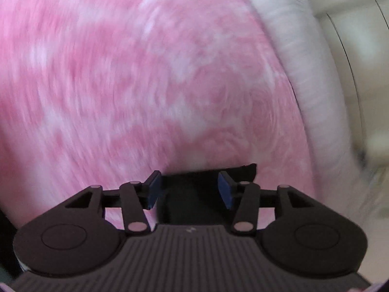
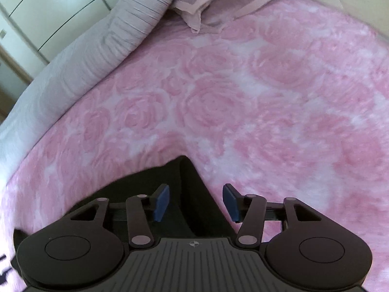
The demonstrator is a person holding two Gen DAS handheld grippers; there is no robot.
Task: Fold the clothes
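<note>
— What's hidden from you here?

— Most of the black garment point(image 2: 187, 194). Under your right gripper point(image 2: 196, 200) only a peaked fold of it shows, the rest is cut off by the gripper body. Under your left gripper point(image 1: 189, 189) you see a dark strip point(image 1: 209, 172) of cloth, and that view is blurred.

— And your jaws?

— Both pairs stand apart, released, gripping nothing. The cloth lies between and below the blue pads point(image 2: 162, 202).

— Room around you?

— The pink rose blanket point(image 2: 267, 92) spreads wide ahead and to your right. Its left edge meets a pale grey quilt point(image 2: 80, 65); farther off lie a pink pillow point(image 2: 194, 2) and white cabinet doors point(image 2: 48, 7).
</note>
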